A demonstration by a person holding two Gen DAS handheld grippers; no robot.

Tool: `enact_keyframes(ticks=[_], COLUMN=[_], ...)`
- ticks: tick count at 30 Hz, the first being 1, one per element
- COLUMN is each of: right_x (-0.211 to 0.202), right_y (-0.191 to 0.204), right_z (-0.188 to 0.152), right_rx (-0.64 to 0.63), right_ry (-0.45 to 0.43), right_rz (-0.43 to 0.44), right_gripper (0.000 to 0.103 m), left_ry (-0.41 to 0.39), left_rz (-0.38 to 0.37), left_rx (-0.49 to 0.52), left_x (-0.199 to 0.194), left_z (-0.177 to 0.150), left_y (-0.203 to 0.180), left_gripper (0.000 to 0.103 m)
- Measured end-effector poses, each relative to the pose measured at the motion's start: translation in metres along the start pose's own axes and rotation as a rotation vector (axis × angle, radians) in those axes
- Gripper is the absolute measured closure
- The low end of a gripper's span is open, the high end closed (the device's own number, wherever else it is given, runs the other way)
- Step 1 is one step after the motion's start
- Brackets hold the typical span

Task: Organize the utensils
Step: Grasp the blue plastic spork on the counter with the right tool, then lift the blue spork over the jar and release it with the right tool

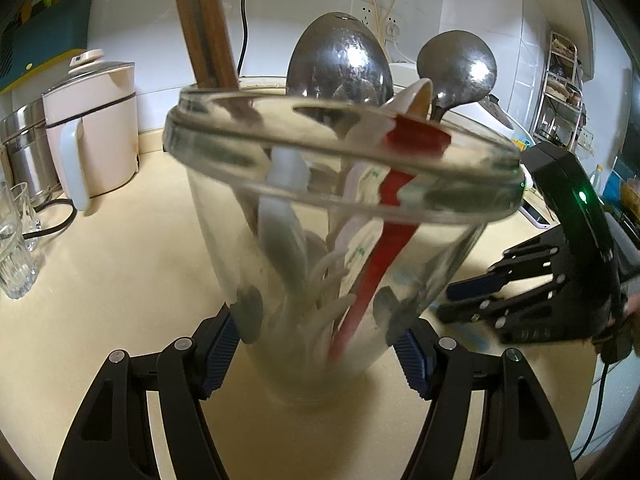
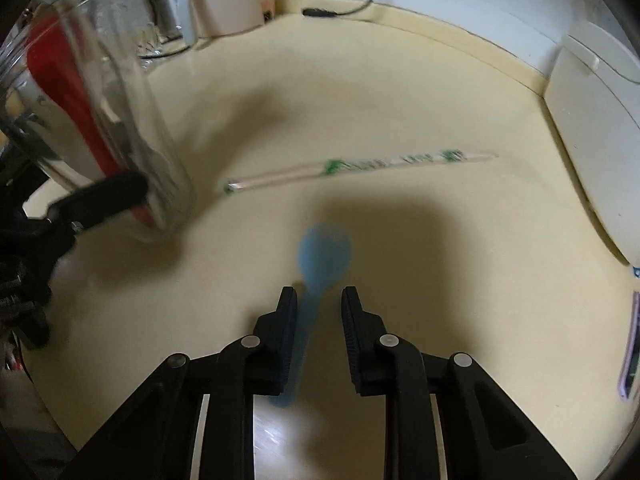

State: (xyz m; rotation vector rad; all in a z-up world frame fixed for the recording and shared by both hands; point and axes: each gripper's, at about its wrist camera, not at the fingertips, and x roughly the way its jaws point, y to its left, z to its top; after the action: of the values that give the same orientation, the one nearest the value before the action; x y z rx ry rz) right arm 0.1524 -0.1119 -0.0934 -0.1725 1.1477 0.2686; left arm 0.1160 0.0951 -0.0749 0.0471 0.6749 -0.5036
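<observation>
My left gripper (image 1: pixel 316 344) is shut on a clear glass jar (image 1: pixel 224 216), tilted, holding two metal spoons (image 1: pixel 340 60), brown chopsticks (image 1: pixel 202 24), a red utensil (image 1: pixel 384 232) and white plastic utensils. The jar also shows at the left of the right wrist view (image 2: pixel 132 92). My right gripper (image 2: pixel 319 300) is open, its fingers on either side of a blue plastic spoon (image 2: pixel 320 260) lying on the cream counter (image 2: pixel 400 100). A wrapped pair of chopsticks (image 2: pixel 360 168) lies beyond the spoon. The right gripper also shows at the right of the left wrist view (image 1: pixel 468 300).
A pink kettle (image 1: pixel 96 128), a steel pot (image 1: pixel 24 148) and drinking glasses (image 1: pixel 16 248) stand at the left. A white appliance (image 2: pixel 592 140) stands at the right. A wire rack (image 1: pixel 560 88) is by the far wall. A phone (image 2: pixel 630 352) lies at the right edge.
</observation>
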Motion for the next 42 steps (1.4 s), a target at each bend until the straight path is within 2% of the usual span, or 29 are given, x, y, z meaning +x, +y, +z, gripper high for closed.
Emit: enact_keyframes(ticks=[3,4,8,13,17,19,23,34,42], right_x=[-0.002,0.000,0.009,0.013,0.015,0.013,0.008,-0.067,-0.148], right_y=[-0.015,-0.015,-0.002,0.020,0.015,0.015,0.006,0.004,0.003], right_z=[0.002,0.004,0.021,0.029,0.028,0.026,0.021,0.009,0.022], right_rx=[0.132,0.152,0.169,0.087,0.094,0.093,0.147,0.232,0.251], right_ry=[-0.020,-0.022,-0.050,-0.049,-0.063,-0.072,-0.093,-0.301,-0.491], right_rz=[0.046,0.051,0.005,-0.091,-0.088,-0.081,-0.025,0.021,0.031], right_gripper=[0.077,0.072,0.065,0.064,0.065,0.074,0.074,0.074,0.074], left_ry=[-0.003,-0.003,-0.002,-0.002,0.001,0.003,0.008,0.007,0.009], left_rz=[0.001,0.002,0.002,0.001,0.000,-0.002,-0.005,-0.004,0.000], left_rx=[0.001,0.002,0.000,0.001,-0.001,-0.001,-0.004,-0.008,-0.005], left_x=[-0.001,0.000,0.000,0.000,0.001,0.001,0.002,0.004,0.004], left_z=[0.000,0.000,0.000,0.000,0.000,0.000,0.000,0.001,0.002], left_y=[0.000,0.000,0.001,0.001,0.001,0.002,0.004,0.006,0.005], left_gripper=[0.030,0.030,0.030,0.030,0.030,0.030,0.030,0.030,0.030])
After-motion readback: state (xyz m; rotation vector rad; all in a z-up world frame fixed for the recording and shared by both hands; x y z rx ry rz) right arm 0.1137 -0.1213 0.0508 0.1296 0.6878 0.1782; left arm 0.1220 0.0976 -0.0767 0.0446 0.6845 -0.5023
